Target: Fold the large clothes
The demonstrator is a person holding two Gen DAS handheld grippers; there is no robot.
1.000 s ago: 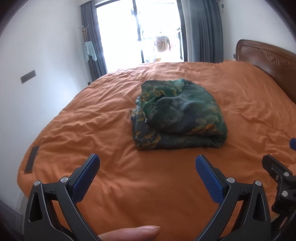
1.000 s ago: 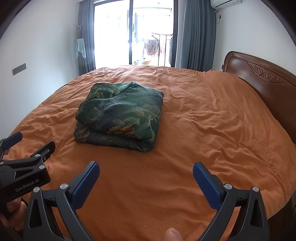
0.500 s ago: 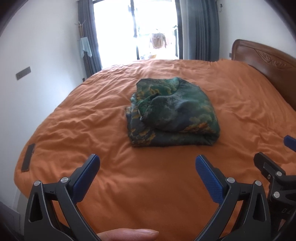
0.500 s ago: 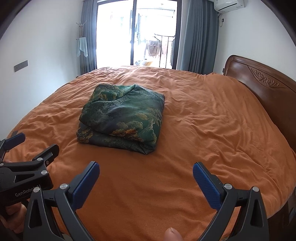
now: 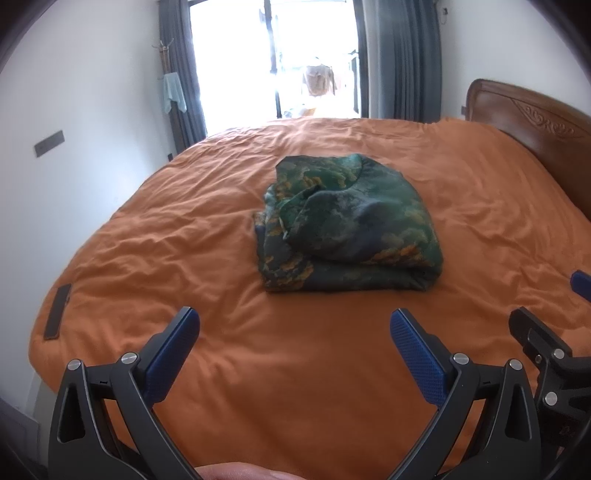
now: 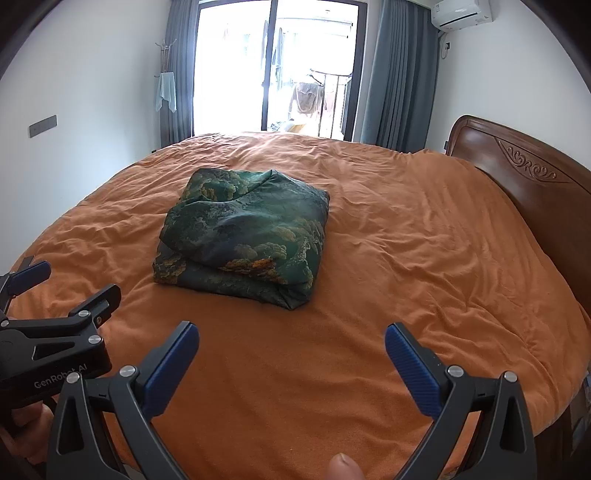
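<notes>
Jaws are gaping on the left gripper [image 5: 294, 345] and right gripper [image 6: 291, 350], both empty; the folded green patterned silky garment [image 6: 245, 238] is looking soft, light and slippery, best pinched at its thick folded edge.

Bedroom, orange bed

Orange duvet [image 6: 406, 258]; wooden headboard [image 6: 517, 173] at 3 o'clock; grey curtains [image 6: 399, 74] and air conditioner [image 6: 463, 13] toward 12 o'clock.

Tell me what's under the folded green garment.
The green garment lies on the orange bedspread, which shows all around it. Whatever sits beneath its folded layers is covered; both grippers are apart from it.
</notes>
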